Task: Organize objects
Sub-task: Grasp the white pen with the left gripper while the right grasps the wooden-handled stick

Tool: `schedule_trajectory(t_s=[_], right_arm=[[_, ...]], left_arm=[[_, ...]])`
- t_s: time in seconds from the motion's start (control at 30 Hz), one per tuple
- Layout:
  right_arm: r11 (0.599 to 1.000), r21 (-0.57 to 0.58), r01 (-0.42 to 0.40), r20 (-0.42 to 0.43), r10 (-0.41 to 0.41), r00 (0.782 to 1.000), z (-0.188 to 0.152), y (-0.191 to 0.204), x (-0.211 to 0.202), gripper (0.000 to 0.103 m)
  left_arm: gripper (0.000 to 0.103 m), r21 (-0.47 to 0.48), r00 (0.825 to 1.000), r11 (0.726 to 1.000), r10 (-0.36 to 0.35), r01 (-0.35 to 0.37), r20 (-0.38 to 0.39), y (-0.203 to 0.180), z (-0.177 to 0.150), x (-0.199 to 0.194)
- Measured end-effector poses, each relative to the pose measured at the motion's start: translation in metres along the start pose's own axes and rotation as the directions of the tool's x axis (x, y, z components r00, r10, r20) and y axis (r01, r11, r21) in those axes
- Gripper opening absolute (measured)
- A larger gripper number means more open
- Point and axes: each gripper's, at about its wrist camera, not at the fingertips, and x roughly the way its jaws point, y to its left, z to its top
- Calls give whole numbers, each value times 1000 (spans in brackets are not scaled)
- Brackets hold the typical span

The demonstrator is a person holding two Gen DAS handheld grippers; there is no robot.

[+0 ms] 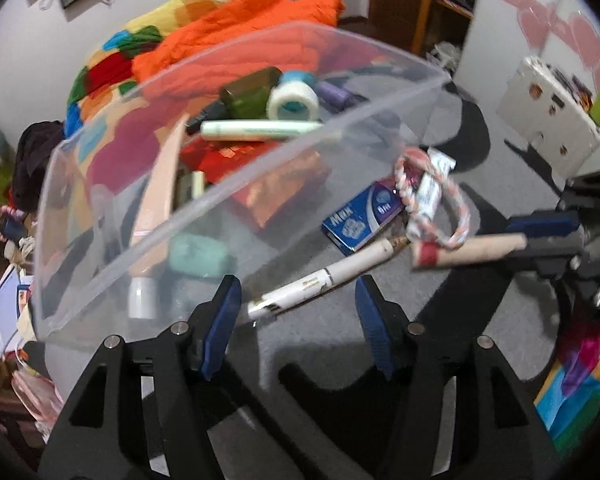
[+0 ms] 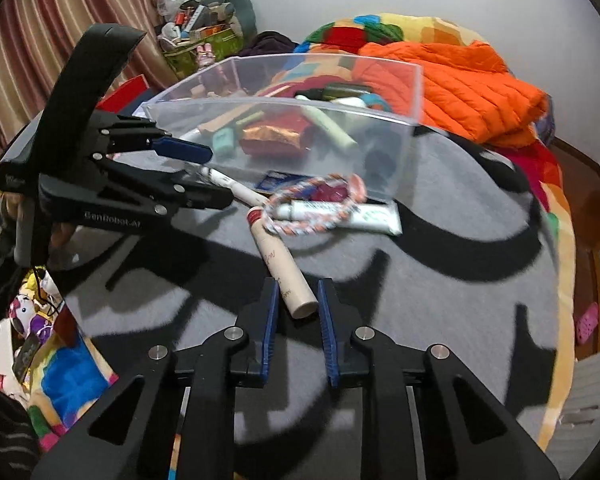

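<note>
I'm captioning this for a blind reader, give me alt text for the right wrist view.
The right hand-held gripper is shut on the end of a beige cardboard tube lying on a grey and black blanket. Beyond it lie a braided bracelet, a white tube and a clear plastic bin of small items.

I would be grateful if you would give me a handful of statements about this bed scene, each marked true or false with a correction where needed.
1. The right gripper is closed on the tan cardboard tube. True.
2. The braided ring lies inside the clear plastic box. False: it lies outside, on the grey blanket, over the tube's red-banded end and a white squeeze tube.
3. The left gripper is clamped on the white pen. False: its jaws stand open around the pen's near end.
4. A roll of white tape sits in the box. True.
5. The orange jacket is in the box. False: it lies behind it.
</note>
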Motion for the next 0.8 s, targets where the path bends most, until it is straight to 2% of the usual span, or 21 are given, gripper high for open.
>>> schedule_trajectory(t_s=[0.07,0.13,0.2,0.3,0.37,0.5,0.63,0.8], right_arm=[[1000,14,16,-5,-16,1000,-6,-4,-6,18],[1000,26,10,-12,-10,1000,-9,-9,-11,18],[1000,31,-3,-24,4,1000,-10,-11,-13,18],[999,35,-28,-24,28,999,-7,-12,-14,19],[999,28,-32,-19,32,999,-3,-11,-11,24],[1000,-6,-10,-10,10,1000,6,-5,0,28],[1000,-18,6,-22,-6,1000,10,-1,17,28],[999,-21,29,4,-29,1000,7,8,19,26]], left_arm=[[56,-17,1000,1000,-13,13,-10,1,-1,3],[53,-56,998,996,-63,62,-20,6,-2,1],[42,-95,996,992,-90,88,-21,11,-5,-3],[30,-115,996,990,-88,84,-27,9,-14,-10],[24,-118,996,990,-86,82,-29,4,-22,-15],[15,-127,996,988,-86,83,-23,-9,-42,-28],[13,-143,995,985,-94,92,-13,-19,-54,-36],[14,-155,997,985,-74,75,13,-23,-53,-34]])
